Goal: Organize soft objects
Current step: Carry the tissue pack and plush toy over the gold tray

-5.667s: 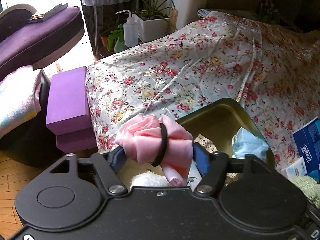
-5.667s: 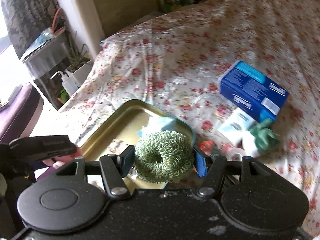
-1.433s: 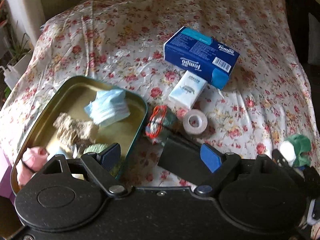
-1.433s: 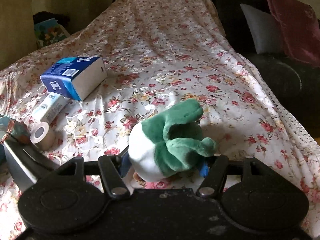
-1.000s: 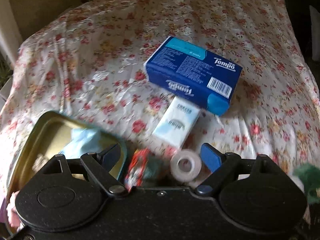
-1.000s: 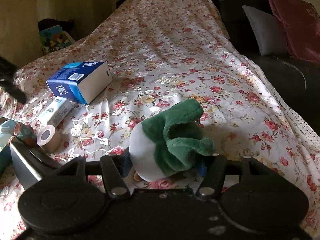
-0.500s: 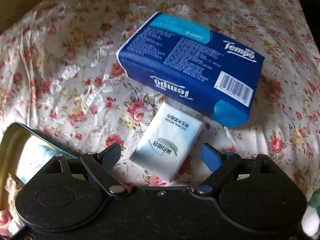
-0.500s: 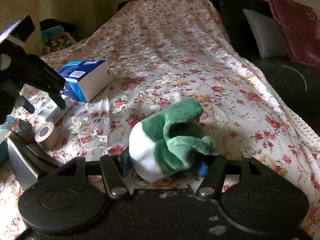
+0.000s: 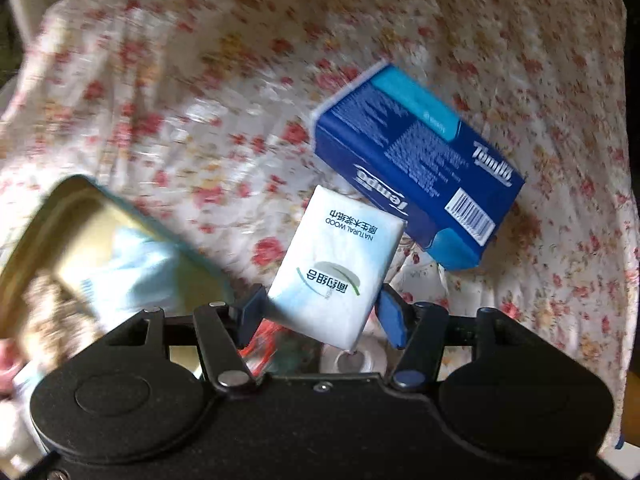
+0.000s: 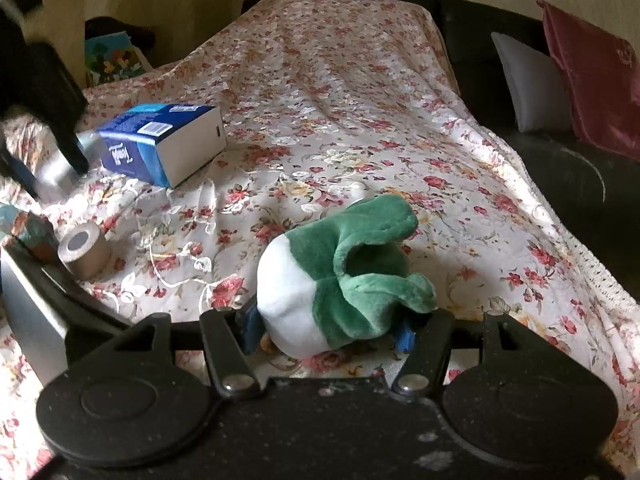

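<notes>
My left gripper (image 9: 320,312) is shut on a white tissue pack (image 9: 340,268) and holds it above the flowered bedspread. The metal tin (image 9: 100,200) lies to its lower left with a blue face mask (image 9: 136,268) inside. My right gripper (image 10: 326,330) is shut on a green and white plush toy (image 10: 340,276) low over the bedspread. The left gripper with the pack shows blurred at the left edge of the right wrist view (image 10: 64,156).
A blue Tempo tissue box (image 9: 416,160) lies on the bedspread, also in the right wrist view (image 10: 160,144). A tape roll (image 10: 84,250) stands near the tin's lid (image 10: 32,304). Grey and red cushions (image 10: 532,88) lean at the far right.
My left gripper has closed on the white tissue pack and lifted it off the bedspread, swinging back toward the tin. My right gripper still holds the plush toy, barely moved.
</notes>
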`<state>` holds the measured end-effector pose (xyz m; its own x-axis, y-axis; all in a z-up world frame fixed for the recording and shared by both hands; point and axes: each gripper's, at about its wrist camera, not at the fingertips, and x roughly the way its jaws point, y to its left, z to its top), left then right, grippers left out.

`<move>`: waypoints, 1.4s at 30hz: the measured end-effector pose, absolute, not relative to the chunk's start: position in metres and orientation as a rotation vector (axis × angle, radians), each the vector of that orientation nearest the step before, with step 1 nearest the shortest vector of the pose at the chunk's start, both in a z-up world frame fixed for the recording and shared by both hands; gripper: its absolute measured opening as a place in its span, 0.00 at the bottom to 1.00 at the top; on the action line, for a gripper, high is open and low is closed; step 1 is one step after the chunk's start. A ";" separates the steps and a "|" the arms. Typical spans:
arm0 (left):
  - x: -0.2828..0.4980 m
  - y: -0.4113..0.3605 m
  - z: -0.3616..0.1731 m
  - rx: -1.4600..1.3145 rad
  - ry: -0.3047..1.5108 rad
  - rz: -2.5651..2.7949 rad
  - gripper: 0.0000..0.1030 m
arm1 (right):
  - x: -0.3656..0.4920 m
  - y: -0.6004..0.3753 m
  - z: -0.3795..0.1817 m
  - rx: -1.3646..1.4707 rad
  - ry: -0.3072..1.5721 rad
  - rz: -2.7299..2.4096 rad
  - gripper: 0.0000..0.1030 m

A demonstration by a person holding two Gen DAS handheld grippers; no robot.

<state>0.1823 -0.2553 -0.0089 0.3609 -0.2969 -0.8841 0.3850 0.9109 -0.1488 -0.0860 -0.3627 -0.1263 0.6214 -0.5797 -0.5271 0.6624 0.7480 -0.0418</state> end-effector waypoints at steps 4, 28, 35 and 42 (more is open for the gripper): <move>0.162 -0.233 0.027 0.075 1.070 -0.393 0.55 | -0.084 -0.362 -0.125 0.147 0.556 -0.711 0.59; 0.104 -0.086 0.031 0.064 1.065 -0.305 0.55 | -0.069 -0.368 -0.107 0.155 0.701 -0.712 0.57; 0.122 -0.051 0.027 -0.070 1.081 -0.260 0.55 | -0.058 -0.383 -0.080 0.218 0.785 -0.732 0.55; 0.136 -0.028 0.038 -0.158 1.051 -0.243 0.55 | -0.048 -0.374 -0.018 0.231 0.709 -0.716 0.55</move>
